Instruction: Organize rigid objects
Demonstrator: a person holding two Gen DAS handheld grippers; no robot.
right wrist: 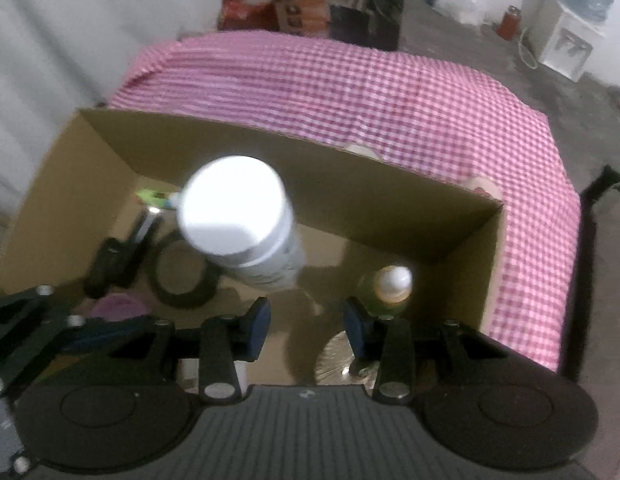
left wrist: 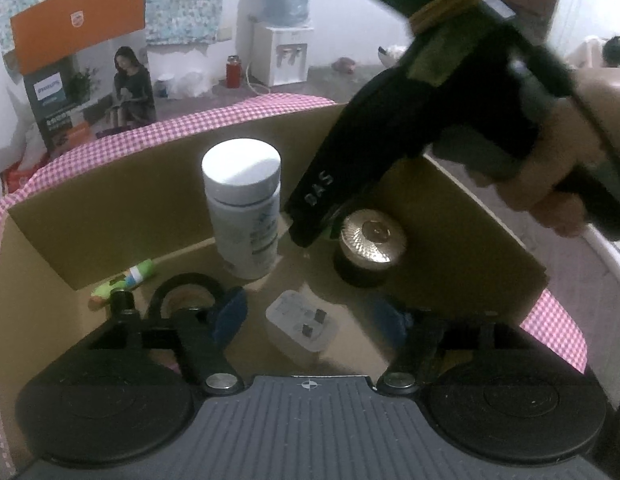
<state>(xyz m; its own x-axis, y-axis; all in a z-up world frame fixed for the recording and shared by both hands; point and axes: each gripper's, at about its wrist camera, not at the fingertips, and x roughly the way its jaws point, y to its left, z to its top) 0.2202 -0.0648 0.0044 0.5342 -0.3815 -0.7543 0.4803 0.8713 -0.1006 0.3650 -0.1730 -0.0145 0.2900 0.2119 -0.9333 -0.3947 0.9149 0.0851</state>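
A cardboard box (left wrist: pixel 109 200) (right wrist: pixel 390 196) stands on a pink checked cloth. Inside stand a tall white bottle (left wrist: pixel 245 208) (right wrist: pixel 245 220) and a dark jar with a gold lid (left wrist: pixel 370 244) (right wrist: pixel 338 356). A black tape ring (left wrist: pixel 185 292) (right wrist: pixel 181 276), a green tube (left wrist: pixel 125 280), a clear plastic case (left wrist: pixel 301 326) and a small green bottle with a white cap (right wrist: pixel 390 286) lie or stand there too. My left gripper (left wrist: pixel 310 316) is open and empty above the box floor. My right gripper (right wrist: pixel 305 324) is open just above the gold-lidded jar; its body (left wrist: pixel 430 120) shows in the left wrist view.
The pink checked cloth (right wrist: pixel 350 92) covers the table behind and right of the box. A black tool (right wrist: pixel 117 256) and a purple object (right wrist: pixel 117 306) lie in the box's left part. An orange carton (left wrist: pixel 81 80) and a water dispenser (left wrist: pixel 283 28) stand on the floor behind.
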